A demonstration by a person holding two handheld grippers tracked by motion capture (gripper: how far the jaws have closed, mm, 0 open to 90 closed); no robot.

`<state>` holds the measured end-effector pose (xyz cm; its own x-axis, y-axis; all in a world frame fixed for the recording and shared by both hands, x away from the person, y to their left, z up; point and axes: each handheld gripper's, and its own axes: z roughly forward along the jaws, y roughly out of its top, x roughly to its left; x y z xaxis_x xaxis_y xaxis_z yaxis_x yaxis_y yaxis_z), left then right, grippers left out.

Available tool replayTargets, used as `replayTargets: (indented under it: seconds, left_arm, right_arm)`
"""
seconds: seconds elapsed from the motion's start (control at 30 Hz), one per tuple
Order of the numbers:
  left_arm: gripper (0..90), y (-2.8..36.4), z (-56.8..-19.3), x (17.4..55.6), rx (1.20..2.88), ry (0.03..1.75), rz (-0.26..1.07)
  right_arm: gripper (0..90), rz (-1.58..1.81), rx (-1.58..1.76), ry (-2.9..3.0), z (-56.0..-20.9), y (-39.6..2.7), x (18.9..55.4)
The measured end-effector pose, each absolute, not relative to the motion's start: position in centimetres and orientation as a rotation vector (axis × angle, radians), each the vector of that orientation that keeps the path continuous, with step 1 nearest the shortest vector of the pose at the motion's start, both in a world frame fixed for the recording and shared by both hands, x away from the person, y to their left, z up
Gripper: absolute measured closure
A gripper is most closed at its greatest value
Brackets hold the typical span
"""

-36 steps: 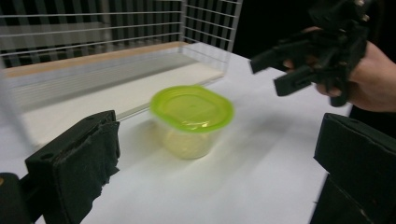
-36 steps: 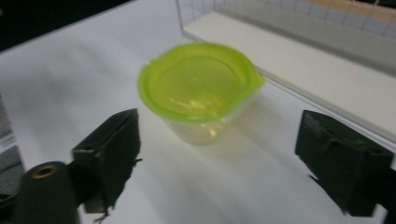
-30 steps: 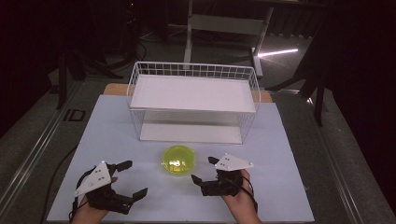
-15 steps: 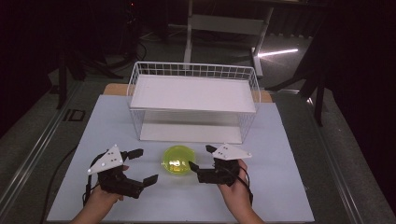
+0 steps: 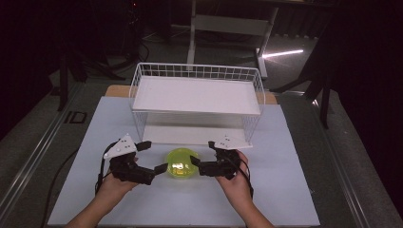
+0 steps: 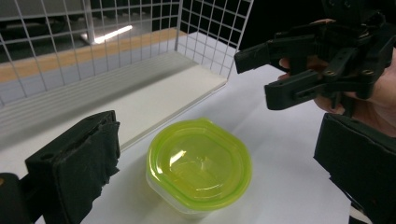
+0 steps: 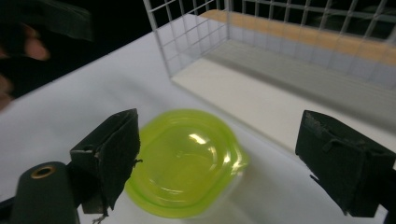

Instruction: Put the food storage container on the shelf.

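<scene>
The left gripper [image 5: 153,156] lies level, jaws wide, pointing right at the green-lidded container [image 5: 181,164]. That sits upright, lid up (roundish, no clear long axis), on the white table [image 5: 285,190] before the wire rack [image 5: 197,102]. The right gripper [image 5: 203,156] points left, its jaws wide after just opening, empty.

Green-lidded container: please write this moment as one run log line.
green-lidded container: on table, untouched | left tool: open, beside it | right tool: open, beside it
</scene>
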<state>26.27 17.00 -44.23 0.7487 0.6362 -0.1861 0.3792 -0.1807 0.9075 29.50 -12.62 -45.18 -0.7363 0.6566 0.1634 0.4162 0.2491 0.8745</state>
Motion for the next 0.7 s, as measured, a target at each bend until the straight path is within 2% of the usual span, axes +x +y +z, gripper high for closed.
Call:
replayTargets:
  seconds: [0.13, 0.23, 0.3, 0.33, 0.43, 0.7]
  left_arm:
    - [1.0, 16.4, -45.0, 27.3, 1.842, 0.835, 0.284]
    - [1.3, 16.3, -45.6, 27.8, 1.843, 0.877, 0.255]
    - [9.7, 16.2, -46.0, 28.0, 1.834, 0.901, 0.25]
    - [10.4, 16.2, -46.2, 28.2, 1.839, 0.919, 0.247]
    - [14.4, 16.3, -47.0, 28.4, 1.831, 0.961, 0.225]
    - [17.7, 16.7, -49.2, 28.5, 1.827, 1.099, 0.185]
  right_arm:
    - [15.1, 1.439, 1.031, 2.27, -45.7, -12.2, 29.9]
    - [23.9, 1.427, 1.048, 2.262, -46.0, -12.1, 30.3]
    - [26.0, 1.421, 1.065, 2.267, -46.2, -12.0, 30.6]
    - [29.5, 1.414, 1.075, 2.272, -46.4, -12.0, 30.7]
    - [32.6, 1.397, 1.097, 2.292, -47.1, -11.9, 30.7]
    - [37.6, 1.333, 1.165, 2.323, -48.4, -11.8, 30.5]
